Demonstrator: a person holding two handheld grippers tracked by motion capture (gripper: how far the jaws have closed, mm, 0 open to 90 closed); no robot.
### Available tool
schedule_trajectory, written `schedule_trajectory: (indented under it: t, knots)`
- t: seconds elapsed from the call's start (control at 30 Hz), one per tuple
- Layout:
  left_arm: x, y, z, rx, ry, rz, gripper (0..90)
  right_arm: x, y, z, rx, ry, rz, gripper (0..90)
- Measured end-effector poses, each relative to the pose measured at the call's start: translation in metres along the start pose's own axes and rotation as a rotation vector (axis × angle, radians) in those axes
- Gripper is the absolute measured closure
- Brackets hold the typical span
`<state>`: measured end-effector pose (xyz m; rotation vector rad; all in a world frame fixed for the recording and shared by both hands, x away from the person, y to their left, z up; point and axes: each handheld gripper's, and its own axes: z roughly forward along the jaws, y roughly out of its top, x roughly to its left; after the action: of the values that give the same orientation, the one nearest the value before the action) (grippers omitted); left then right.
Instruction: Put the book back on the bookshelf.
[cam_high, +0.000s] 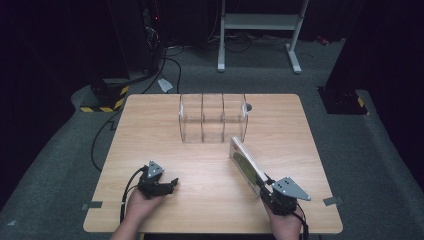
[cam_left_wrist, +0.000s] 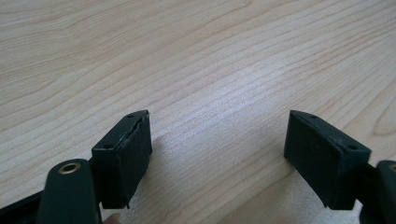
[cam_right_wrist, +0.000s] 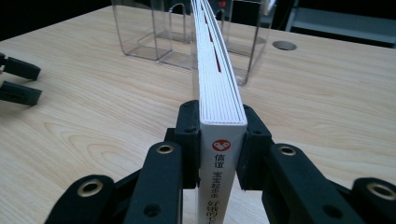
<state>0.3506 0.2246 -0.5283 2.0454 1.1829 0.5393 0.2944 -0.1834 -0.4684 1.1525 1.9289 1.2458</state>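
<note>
The light wood-grain rectangular desk (cam_high: 150, 135) stands on grey carpet, with a clear acrylic three-compartment upright rack (cam_high: 213, 118) at its 12 o'clock side, centred and standing upright. A small round grey grommet hole (cam_high: 248, 106) sits in the desk surface just at the rack's 3 o'clock side. The right tool (cam_high: 263, 186), held in the person's right hand (cam_high: 286, 220) at the desk's 5 o'clock corner, is pinching a thin white softcover book with a green cover patch (cam_high: 245, 164); in the right gripper view the two black jaws press against both covers near the spine, and the white spine carries a red round logo and dark printed characters. The book (cam_right_wrist: 215, 70) extends away from the jaws toward the rack, its far end lying near the rack's right-hand compartment; whether it touches the rack cannot be told. In the high view the book is tilted, cover facing up and to the left. The left tool (cam_high: 172, 183), held in the left hand (cam_high: 142, 202) at the desk's 7 o'clock area, is spread wide with nothing between its jaws; the left gripper view shows its black pads (cam_left_wrist: 123, 156) well apart over bare wood. The two tools are well apart from one another.
</note>
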Motion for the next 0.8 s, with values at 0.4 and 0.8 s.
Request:
schedule_trajectory:
  t: [0.4,0.8]
  knots:
    - [0.000,0.000,0.000,0.001,0.002,-0.001,23.5,0.005,0.001,0.008,0.012,0.018,0.050,58.6]
    - [-0.001,0.000,-0.001,0.000,0.006,0.000,23.9,0.006,0.004,0.016,0.041,-0.020,0.063,62.6]
